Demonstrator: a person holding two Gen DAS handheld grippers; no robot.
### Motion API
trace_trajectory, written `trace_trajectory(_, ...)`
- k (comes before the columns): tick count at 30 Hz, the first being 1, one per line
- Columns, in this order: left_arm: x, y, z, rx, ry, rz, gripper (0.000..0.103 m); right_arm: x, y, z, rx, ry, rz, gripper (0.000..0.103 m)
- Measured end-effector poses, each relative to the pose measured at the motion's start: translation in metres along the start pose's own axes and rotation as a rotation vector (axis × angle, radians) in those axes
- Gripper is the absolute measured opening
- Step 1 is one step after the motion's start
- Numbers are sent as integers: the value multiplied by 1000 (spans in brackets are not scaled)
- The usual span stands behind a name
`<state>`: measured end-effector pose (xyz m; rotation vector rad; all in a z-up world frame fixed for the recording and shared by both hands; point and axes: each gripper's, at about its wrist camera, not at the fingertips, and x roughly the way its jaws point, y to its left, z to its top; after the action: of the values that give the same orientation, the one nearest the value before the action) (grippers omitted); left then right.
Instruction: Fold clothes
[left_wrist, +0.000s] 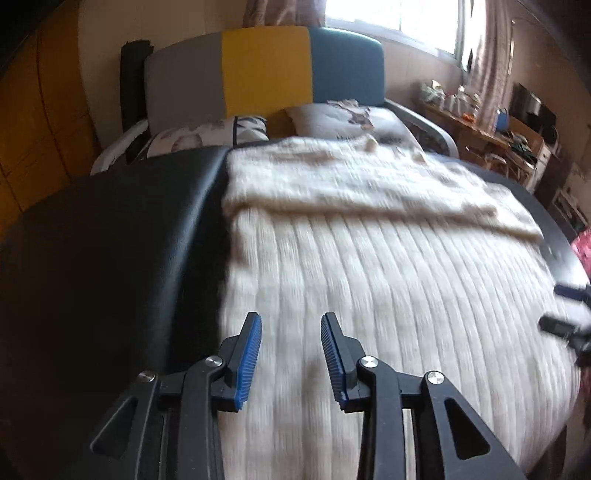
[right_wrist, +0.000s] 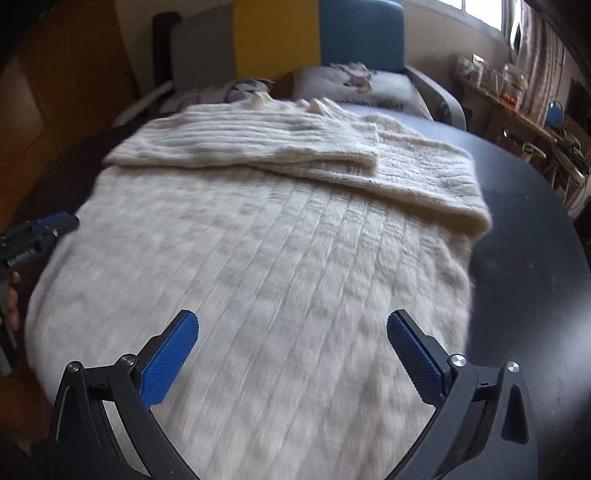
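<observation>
Cream sweater lies flat under both empty claws, ribs running toward twelve o'clock.

Left gripper half open at its left edge, right gripper wide open near the right; folded sleeves lie at twelve.

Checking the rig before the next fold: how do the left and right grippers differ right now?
The right gripper gapes wide; the left gripper stands narrower. The left hovers by the sweater's edge near the black table; the right hovers over its body. Both are empty, with blue pads.
</observation>
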<state>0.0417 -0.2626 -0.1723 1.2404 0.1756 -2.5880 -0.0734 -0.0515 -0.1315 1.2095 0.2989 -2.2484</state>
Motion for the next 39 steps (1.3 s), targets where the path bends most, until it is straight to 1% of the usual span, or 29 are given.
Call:
trace_trajectory(2, -2, -1, -20, 13, 29, 18, 34, -6, 1, -15, 0, 33, 1, 103)
trace_trajectory(4, -6, -6, -33, 56, -10, 54, 37, -2, -1, -37, 9, 89, -31, 103)
trace_trajectory(5, -9, -8, -37, 71, -21, 69, 37, -2, -3, -46, 6, 73, -34, 103)
trace_trajectory(6, -10, -10, -36, 69, -14, 77, 37, -6, -3, -52, 4, 28, -35, 103)
trace_trajectory(7, -12, -12, -35, 67, -6, 85, 37, -7, -3, -55, 8, 15, -38, 103)
trace_trajectory(8, -13, -14, -34, 65, 1, 93, 37, -7, -3, -57, 12, 5, -42, 103)
trace_trajectory(12, -22, -23, -33, 60, 19, 118, 37, -8, -1, -50, 18, 28, -53, 103)
trace_trajectory(15, -28, -29, -36, 63, 21, 132, 37, -23, 4, -46, 22, -25, -21, 103)
trace_trajectory(17, -22, -31, -41, 63, 44, 132, 37, -19, 13, -45, -6, -16, -19, 103)
trace_trajectory(18, -20, -32, -43, 63, 43, 135, 37, -17, 18, -45, -20, -10, -18, 103)
trace_trajectory(19, -20, -33, -46, 63, 20, 141, 38, -14, 23, -45, -34, -4, -17, 103)
trace_trajectory(21, -21, -33, -48, 57, 1, 146, 38, 4, 24, -51, -33, 30, -26, 103)
trace_trajectory(22, -22, -32, -48, 45, 1, 143, 38, 3, 22, -53, -23, -1, -24, 103)
trace_trajectory(25, -32, -27, -48, 3, 11, 116, 38, 4, 23, -51, -24, 14, -32, 103)
trace_trajectory(28, -39, -28, -52, 8, 14, 108, 38, -5, 23, -48, -16, 33, -36, 103)
trace_trajectory(31, -40, -23, -62, 15, 23, 104, 39, -22, 22, -51, -18, 18, -28, 103)
trace_trajectory(34, -40, -21, -68, 19, 11, 97, 40, -33, 24, -65, -19, 13, -22, 103)
trace_trajectory(36, -39, -20, -68, 13, 9, 96, 40, -22, 22, -71, -15, 54, -18, 103)
trace_trajectory(39, -39, -22, -68, 20, 2, 106, 40, -16, 24, -77, -28, 38, -35, 103)
